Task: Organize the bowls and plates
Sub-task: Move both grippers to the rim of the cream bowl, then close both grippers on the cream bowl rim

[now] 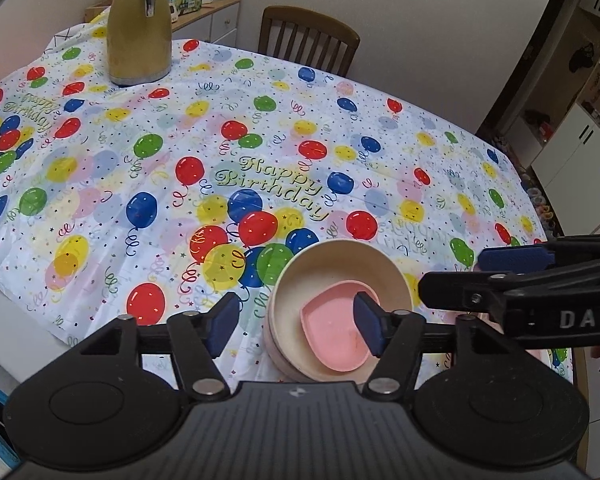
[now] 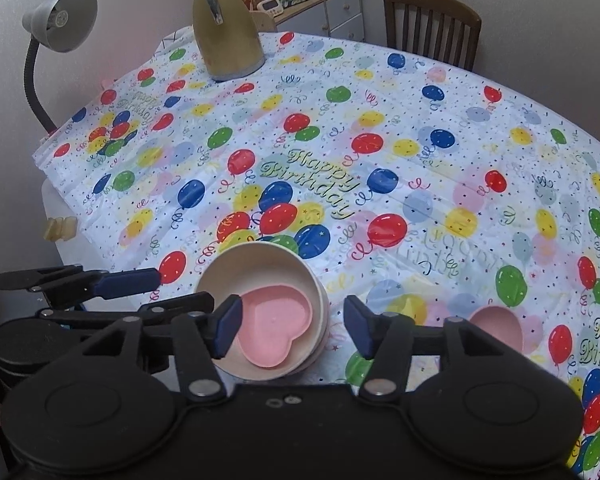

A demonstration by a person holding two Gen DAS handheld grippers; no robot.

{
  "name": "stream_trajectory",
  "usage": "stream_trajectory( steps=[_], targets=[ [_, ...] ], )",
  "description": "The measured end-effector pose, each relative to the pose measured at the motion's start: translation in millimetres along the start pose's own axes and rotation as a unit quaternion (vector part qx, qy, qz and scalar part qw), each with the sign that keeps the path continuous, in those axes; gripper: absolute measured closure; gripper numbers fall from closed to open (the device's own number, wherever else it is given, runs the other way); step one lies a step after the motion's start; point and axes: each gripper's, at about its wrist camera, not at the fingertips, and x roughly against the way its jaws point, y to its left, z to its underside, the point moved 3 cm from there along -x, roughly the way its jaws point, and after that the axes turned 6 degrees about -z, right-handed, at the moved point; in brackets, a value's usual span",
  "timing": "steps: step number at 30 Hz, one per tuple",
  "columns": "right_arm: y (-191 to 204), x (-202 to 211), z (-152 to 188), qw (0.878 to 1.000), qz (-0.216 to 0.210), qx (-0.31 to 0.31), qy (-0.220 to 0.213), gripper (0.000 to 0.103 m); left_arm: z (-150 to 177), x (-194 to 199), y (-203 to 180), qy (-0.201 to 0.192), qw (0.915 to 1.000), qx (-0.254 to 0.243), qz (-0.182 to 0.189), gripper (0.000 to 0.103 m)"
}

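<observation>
A cream round bowl (image 2: 260,276) stands upright on the bench near its front edge, and it seems to sit on top of other cream bowls, because more rims show below it. Inside it lies a pink heart-shaped plate (image 2: 274,330), tilted against the bowl wall. A second pink dish (image 2: 496,326) rests on the bench to the right, well apart, partly hidden, so its shape is unclear.
</observation>
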Motion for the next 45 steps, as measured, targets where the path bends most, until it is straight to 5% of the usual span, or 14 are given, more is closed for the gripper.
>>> stream_trajectory(
  steps=[2, 10, 18, 37, 45],
  targets=[
    [0.0, 5.2, 1.2, 1.000, 0.002, -0.002, -0.011, 0.026, 0.3, 0.9, 1.7, -0.002, 1.0000, 0.004, 0.002, 0.028],
    [-5.5, 10.1, 8.4, 0.999, 0.005, -0.013, -0.035, 0.004, 8.2, -6.2, 1.4, 0.007, 0.9999, 0.007, 0.005, 0.026],
    [-24.6, -6.8, 18.5, 0.996, 0.009, -0.078, -0.032, 0.003, 20.3, -26.6, 5.5, 0.031, 0.9993, 0.021, 0.002, 0.026],
    [-40.9, -70.9, 30.2, 0.987, 0.014, -0.161, 0.017, 0.029, 27.3, -73.2, 10.5, 0.075, 0.9951, 0.064, -0.008, 0.027],
    [-39.8, -85.5, 30.0, 0.984, 0.017, -0.177, 0.031, 0.045, 25.4, -82.0, 8.7, 0.091, 0.9932, 0.073, -0.003, 0.047]
  ],
)
